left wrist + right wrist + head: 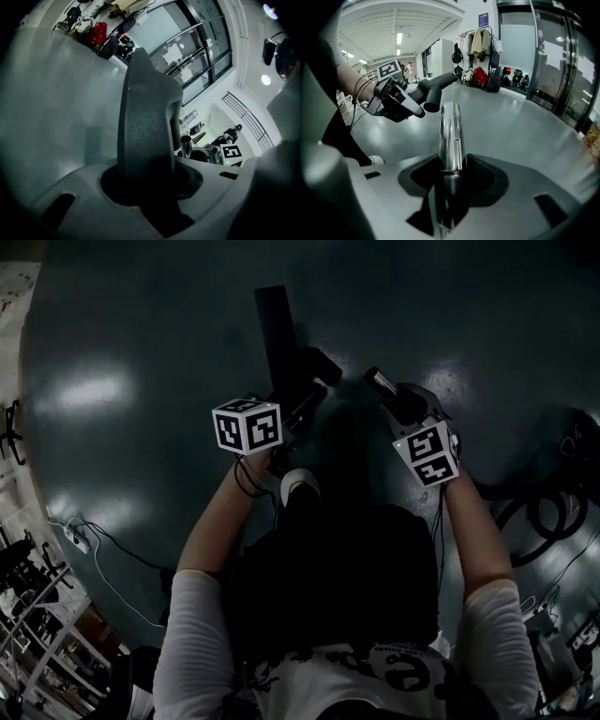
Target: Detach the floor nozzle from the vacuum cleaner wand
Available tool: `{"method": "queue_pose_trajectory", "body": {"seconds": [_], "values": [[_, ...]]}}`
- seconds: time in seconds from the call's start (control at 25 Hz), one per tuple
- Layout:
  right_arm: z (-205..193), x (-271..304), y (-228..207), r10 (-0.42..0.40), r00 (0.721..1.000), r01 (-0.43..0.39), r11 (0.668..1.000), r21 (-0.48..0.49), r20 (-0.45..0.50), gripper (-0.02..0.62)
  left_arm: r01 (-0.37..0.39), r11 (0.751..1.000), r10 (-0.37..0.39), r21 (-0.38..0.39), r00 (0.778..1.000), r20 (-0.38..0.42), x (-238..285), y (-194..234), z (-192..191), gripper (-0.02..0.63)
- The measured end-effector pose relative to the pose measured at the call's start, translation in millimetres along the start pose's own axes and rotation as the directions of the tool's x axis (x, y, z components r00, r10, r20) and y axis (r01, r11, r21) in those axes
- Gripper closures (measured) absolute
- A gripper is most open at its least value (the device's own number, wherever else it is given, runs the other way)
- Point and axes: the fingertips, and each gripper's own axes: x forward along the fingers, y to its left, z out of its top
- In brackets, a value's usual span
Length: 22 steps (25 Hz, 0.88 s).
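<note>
My left jaws (149, 185) are pinching the nozzle (146, 117). Its dark ribbed body fills the gap between them and rises straight up and away from me, tilted a little to the right. From above, the left gripper (292, 407) holds the nozzle (277, 329) over the floor (131, 362), with the flat black head pointing far and the short neck angling off to the right. My right jaws (450, 185) are closed on the wand (451, 131). The chrome tube runs up the middle of the gap and ends in a rounded open tip out ahead. In the head view, the right gripper (410, 411) carries the wand (382, 382) just right of the nozzle's neck. The two ends point toward each other and sit near one another, but they are apart, with bare floor showing between them, so the nozzle is off the wand. From the right gripper view I see the left gripper (396, 102) at the left, with the nozzle (436, 85) sticking out to the right and its round neck opening just beside the wand tip. A white shoe (300, 486) rests on the floor near me, between my arms. Dark cables (542, 507) loop on the floor at the right.
</note>
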Motion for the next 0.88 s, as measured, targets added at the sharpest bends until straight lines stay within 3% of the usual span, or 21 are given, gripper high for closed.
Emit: {"method": "queue_pose_trajectory", "body": {"seconds": [0.36, 0.68, 0.76, 0.88], "values": [[-88, 64, 38, 0.096, 0.979, -0.096, 0.995, 0.012, -0.181, 0.413, -0.026, 0.998, 0.014, -0.056, 0.979, -0.206, 40, 68, -108, 0.489], [-125, 95, 46, 0.122, 0.948, -0.117, 0.993, 0.033, -0.294, 0.413, -0.101, 0.990, 0.067, -0.095, 0.948, -0.311, 55, 105, -140, 0.489], [-126, 99, 50, 0.130, 0.946, -0.127, 0.991, 0.030, -0.298, 0.413, -0.084, 0.989, 0.044, -0.119, 0.950, -0.309, 58, 104, -139, 0.489], [-129, 105, 56, 0.145, 0.942, -0.143, 0.989, 0.031, -0.303, 0.413, -0.054, 0.974, -0.015, -0.222, 0.955, -0.295, 64, 98, -136, 0.489]]}}
